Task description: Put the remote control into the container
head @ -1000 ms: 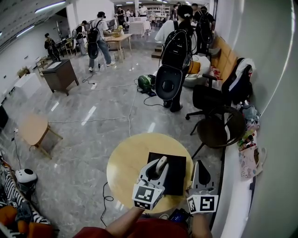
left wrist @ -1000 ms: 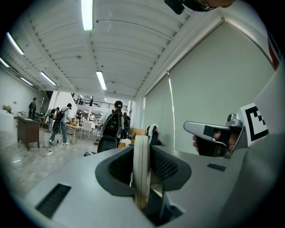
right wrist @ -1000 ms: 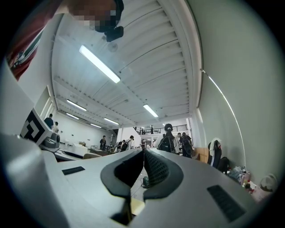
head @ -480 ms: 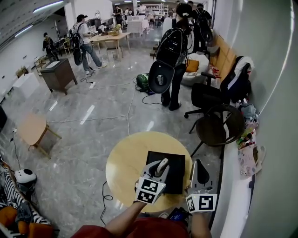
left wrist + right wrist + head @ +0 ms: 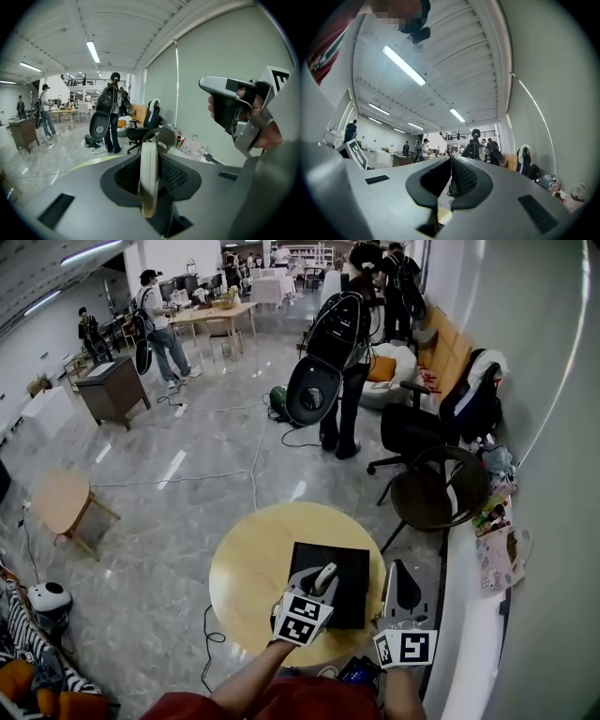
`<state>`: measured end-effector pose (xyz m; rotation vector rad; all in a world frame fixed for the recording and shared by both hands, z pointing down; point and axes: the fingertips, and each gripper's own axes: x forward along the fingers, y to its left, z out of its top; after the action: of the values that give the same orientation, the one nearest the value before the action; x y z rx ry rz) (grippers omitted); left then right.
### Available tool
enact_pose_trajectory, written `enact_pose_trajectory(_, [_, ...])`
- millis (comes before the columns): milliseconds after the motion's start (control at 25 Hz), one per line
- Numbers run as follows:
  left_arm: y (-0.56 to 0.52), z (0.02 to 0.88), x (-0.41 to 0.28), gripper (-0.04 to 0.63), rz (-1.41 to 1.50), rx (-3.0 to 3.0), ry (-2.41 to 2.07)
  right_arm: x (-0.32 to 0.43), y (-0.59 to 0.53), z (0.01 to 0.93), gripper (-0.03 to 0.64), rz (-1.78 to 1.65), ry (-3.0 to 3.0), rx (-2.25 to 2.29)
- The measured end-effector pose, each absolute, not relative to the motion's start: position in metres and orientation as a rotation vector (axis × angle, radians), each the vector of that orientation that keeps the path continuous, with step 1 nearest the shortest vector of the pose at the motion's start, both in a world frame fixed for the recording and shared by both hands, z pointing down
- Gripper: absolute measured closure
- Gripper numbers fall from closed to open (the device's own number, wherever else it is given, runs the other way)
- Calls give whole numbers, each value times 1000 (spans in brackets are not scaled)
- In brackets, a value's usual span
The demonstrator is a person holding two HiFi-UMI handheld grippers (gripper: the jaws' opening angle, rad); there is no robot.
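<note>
The left gripper [image 5: 317, 583] clamps a slim white remote [image 5: 149, 180] above the black container [image 5: 353, 563] on the table [image 5: 251, 559]. The right gripper [image 5: 398, 583] is closed, empty. The remote looks light, rigid and slippery, and is best pinched across its flat faces.

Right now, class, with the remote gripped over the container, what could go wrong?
The white remote control, pinched edge-on in the left hand-held gripper, could pivot or slip. It hangs over the left side of the black rectangular container, so an early release might drop it onto the round wooden table.
</note>
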<state>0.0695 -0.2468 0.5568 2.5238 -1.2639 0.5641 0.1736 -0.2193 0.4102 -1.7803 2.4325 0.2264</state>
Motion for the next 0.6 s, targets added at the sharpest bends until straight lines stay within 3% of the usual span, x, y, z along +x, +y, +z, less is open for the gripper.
enact_pose_trajectory(600, [-245, 621, 76, 485, 741, 2438, -1157, 176, -219, 414, 594, 217, 2431, -1805])
